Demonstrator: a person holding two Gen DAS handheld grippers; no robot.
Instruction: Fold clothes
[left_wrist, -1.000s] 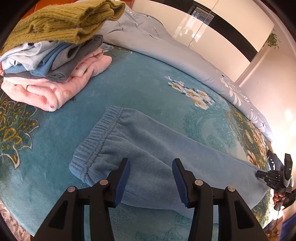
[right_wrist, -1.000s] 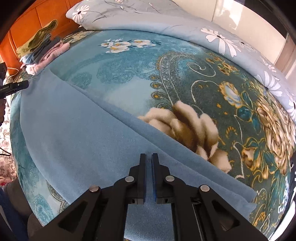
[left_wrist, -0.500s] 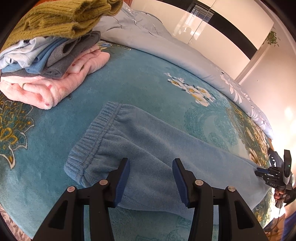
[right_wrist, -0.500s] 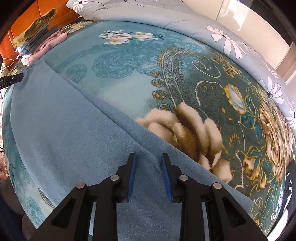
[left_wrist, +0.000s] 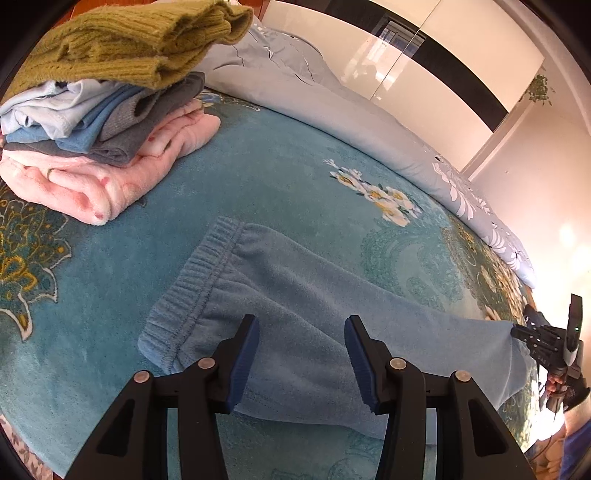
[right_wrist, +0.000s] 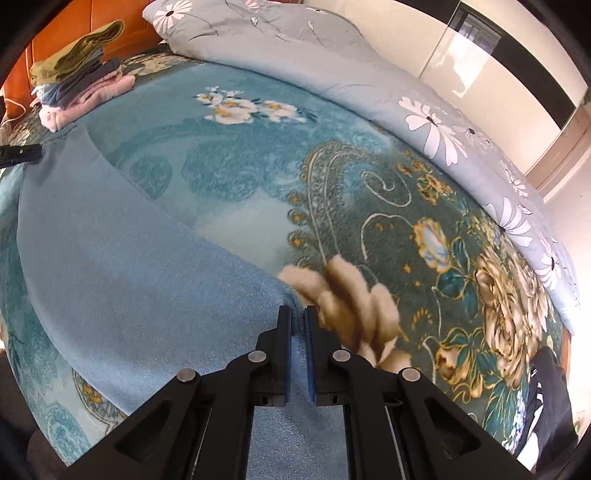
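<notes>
Light blue fleece trousers lie stretched across the teal floral blanket, ribbed waistband toward the left. My left gripper is open, hovering just above the trousers near the waistband. In the right wrist view the trousers run off to the left. My right gripper is shut on the trousers' leg end, with the cloth lifted at the pinch. The right gripper also shows in the left wrist view at the far leg end.
A stack of folded clothes, topped by an olive knit sweater, sits at the blanket's left end; it also shows in the right wrist view. A grey flowered duvet lies along the far side. A white wardrobe stands beyond.
My right gripper opened half a second ago, then closed on the leg end and moved along it. My left gripper stayed open and shifted slightly over the trousers.
</notes>
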